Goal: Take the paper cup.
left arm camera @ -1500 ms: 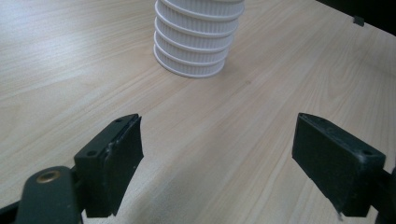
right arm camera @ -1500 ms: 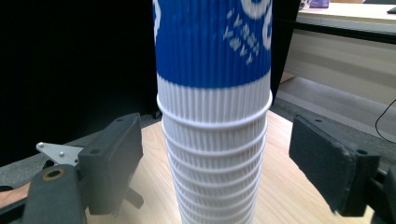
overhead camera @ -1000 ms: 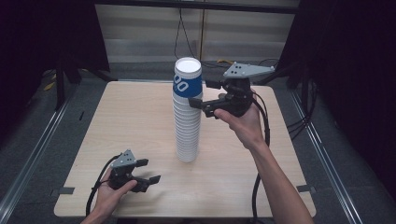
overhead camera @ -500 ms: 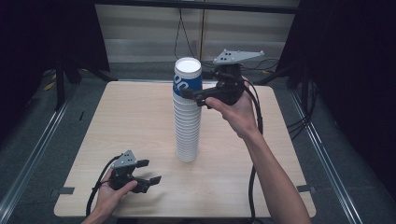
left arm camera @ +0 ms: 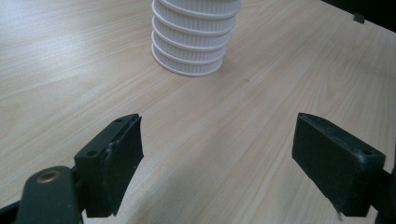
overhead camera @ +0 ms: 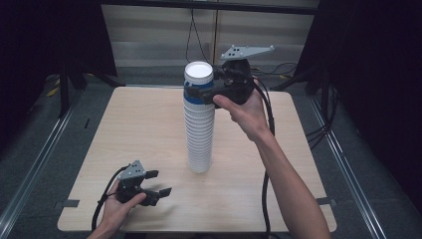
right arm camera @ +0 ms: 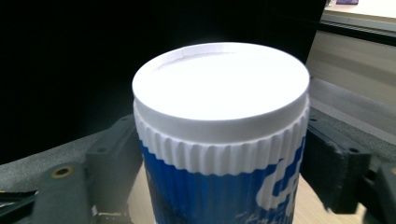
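A tall stack of white ribbed cups [overhead camera: 199,134] stands upright near the middle of the table [overhead camera: 139,124]. Its top cup is blue and white [overhead camera: 192,94] with a flat white top. My right gripper [overhead camera: 194,89] reaches in from the right at that height. Its jaws have just been closing, and in the right gripper view the blue cup [right arm camera: 219,140] sits between both pads, which press on its sides [right arm camera: 219,163]. My left gripper [overhead camera: 160,181] rests low at the table's front left, open and holding nothing. In the left gripper view [left arm camera: 217,154] the stack's base [left arm camera: 191,42] stands beyond it.
Bare wood lies around the stack on all sides. Black cables trail from both grippers, the right one hanging along the forearm [overhead camera: 268,149]. Metal rails [overhead camera: 45,149] run along the floor beside the table, and the surroundings are dark.
The right gripper moved left and slightly up to the stack's top cup, and its jaws closed around it. The left gripper stayed where it was.
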A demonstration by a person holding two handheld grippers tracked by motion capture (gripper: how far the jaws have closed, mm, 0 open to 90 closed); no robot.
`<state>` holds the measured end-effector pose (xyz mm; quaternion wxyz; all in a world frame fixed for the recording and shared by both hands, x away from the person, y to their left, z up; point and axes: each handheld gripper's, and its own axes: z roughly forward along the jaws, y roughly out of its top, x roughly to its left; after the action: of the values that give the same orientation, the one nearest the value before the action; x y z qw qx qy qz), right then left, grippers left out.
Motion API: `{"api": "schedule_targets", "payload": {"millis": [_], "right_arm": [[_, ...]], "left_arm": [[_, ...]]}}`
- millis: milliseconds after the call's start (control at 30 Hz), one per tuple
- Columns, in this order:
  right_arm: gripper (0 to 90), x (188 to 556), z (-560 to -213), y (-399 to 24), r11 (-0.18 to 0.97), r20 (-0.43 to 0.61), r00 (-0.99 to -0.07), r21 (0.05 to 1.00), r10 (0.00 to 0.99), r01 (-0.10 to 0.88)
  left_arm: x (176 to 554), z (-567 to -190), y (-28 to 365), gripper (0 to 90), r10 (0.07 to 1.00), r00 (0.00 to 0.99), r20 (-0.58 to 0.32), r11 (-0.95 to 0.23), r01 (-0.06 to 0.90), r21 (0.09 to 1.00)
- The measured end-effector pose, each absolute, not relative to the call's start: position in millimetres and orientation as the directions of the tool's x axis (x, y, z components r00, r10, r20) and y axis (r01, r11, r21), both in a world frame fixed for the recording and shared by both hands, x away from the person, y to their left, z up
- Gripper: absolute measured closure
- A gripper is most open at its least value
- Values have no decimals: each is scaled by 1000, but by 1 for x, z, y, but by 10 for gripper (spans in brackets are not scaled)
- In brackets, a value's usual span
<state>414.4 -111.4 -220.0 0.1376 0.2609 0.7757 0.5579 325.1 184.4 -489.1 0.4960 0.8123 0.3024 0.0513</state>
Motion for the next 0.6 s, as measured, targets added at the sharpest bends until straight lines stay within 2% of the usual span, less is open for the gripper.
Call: {"api": "schedule_targets", "payload": {"millis": [600], "right_arm": [[250,411,-216,-115,158,81,-824,966,561,202]], "left_arm": [[326,-490,185,162,541,814,-213,-333,440,834]]}}
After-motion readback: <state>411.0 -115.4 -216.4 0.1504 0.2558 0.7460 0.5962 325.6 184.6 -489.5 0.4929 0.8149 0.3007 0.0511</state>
